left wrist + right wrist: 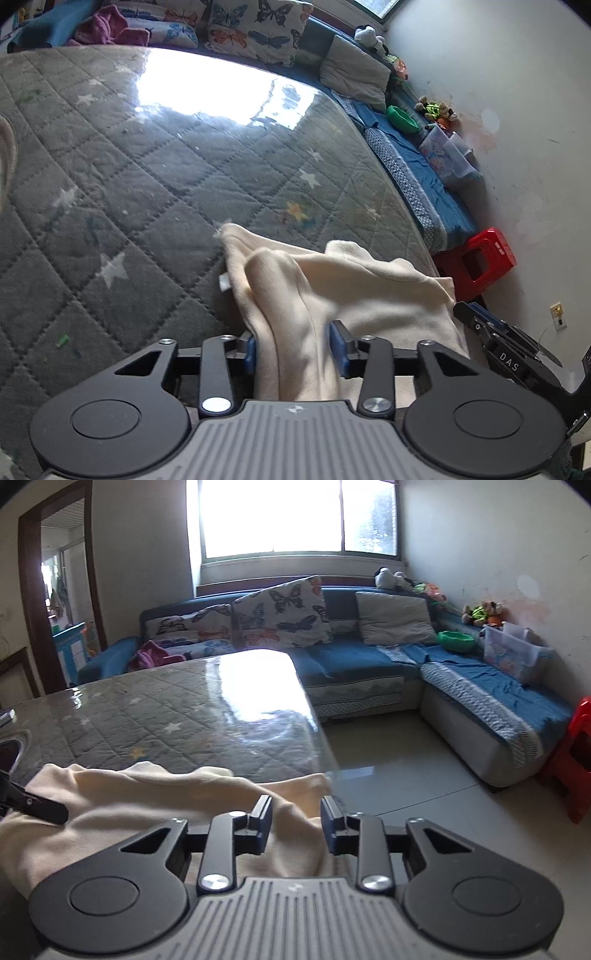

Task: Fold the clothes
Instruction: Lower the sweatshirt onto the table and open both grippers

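left gripper (297, 352) low over the table (147, 206), pointing forward, blue pads either side of a raised ridge of cream cloth (332, 288); cloth fills the gap, pads look pressed on it. right gripper (295, 823) at the table's near right corner, jaws apart with cloth (129, 801) bunched between and under them; can't tell if it's pinched. cloth lies crumpled at the table's near edge, partly lifted.

left view only: right gripper's body (517, 354) beside the cloth, red stool (480, 258) at the wall. right view only: window (295, 517), doorway (62, 590), blue sofa (351, 664), butterfly cushions (284, 613), left gripper's finger (37, 805) on the cloth.
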Tool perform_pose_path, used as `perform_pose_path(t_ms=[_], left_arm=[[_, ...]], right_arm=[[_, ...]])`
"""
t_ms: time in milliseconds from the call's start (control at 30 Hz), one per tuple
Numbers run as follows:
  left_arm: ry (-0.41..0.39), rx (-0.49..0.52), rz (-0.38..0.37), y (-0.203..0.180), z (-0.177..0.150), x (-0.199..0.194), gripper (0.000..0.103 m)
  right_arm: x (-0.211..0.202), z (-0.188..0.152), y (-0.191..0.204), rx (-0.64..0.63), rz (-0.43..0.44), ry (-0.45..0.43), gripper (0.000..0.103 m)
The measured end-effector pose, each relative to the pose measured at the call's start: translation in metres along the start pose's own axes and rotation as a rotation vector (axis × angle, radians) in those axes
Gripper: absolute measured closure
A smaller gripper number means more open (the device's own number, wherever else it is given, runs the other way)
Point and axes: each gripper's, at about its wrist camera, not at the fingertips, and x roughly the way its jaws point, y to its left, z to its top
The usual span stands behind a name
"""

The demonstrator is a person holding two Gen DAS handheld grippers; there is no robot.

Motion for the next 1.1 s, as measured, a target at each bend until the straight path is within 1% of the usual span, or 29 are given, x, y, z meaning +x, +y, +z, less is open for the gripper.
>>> perform_pose_path(t_ms=[133, 200, 333, 467, 500, 600, 633, 667, 733, 833, 900, 967, 1033, 1100], left_arm=[[-0.02, -0.008, 0.031, 0.006, 0.005, -0.003, 0.052], [-0.031, -0.011, 0.049, 0.008, 0.008, -0.003, 0.05], [-0.043, -0.016, 0.069, 0.011, 0.015, -0.001, 0.05], [-0.052, 0.015, 0.088, 0.007, 0.018, 0.004, 0.05], [-0.054, 0.027, 0.096, 0.005, 0.019, 0.005, 0.05], [-0.055, 0.037, 0.102, 0.002, 0.022, 0.009, 0.05], [-0.055, 0.036, 0.101, 0.001, 0.023, 0.01, 0.05], [-0.055, 0.036, 0.1, 0.0, 0.024, 0.011, 0.05], [-0.056, 0.054, 0.105, -0.003, 0.025, 0.014, 0.048], [-0.058, 0.098, 0.133, -0.011, 0.025, 0.018, 0.047], [-0.065, 0.122, 0.142, -0.017, 0.026, 0.019, 0.047], [-0.073, 0.148, 0.149, -0.022, 0.027, 0.02, 0.045], [-0.079, 0.183, 0.16, -0.029, 0.028, 0.025, 0.042], [-0.068, 0.191, 0.16, -0.032, 0.031, 0.031, 0.041]], right_arm=[[0.011, -0.002, 0.012, -0.011, 0.018, 0.011, 0.067], [0.017, -0.002, 0.016, -0.016, 0.017, 0.016, 0.059], [0.024, -0.001, 0.02, -0.026, 0.007, 0.021, 0.054], [0.027, 0.001, 0.024, -0.026, -0.005, 0.023, 0.05], [0.028, 0.001, 0.025, -0.025, -0.007, 0.022, 0.046], [0.029, 0.003, 0.027, -0.017, -0.015, 0.018, 0.044], [0.03, 0.004, 0.027, -0.018, -0.014, 0.017, 0.042], [0.031, 0.004, 0.028, -0.022, -0.011, 0.018, 0.037], [0.034, 0.004, 0.031, -0.035, -0.022, 0.024, 0.035], [0.039, 0.005, 0.035, -0.044, -0.037, 0.032, 0.03], [0.041, 0.008, 0.036, -0.039, -0.043, 0.039, 0.023], [0.042, 0.011, 0.036, -0.041, -0.04, 0.049, 0.016], [0.043, 0.012, 0.038, -0.055, -0.046, 0.055, 0.015], [0.043, 0.013, 0.042, -0.067, -0.058, 0.057, 0.011]])
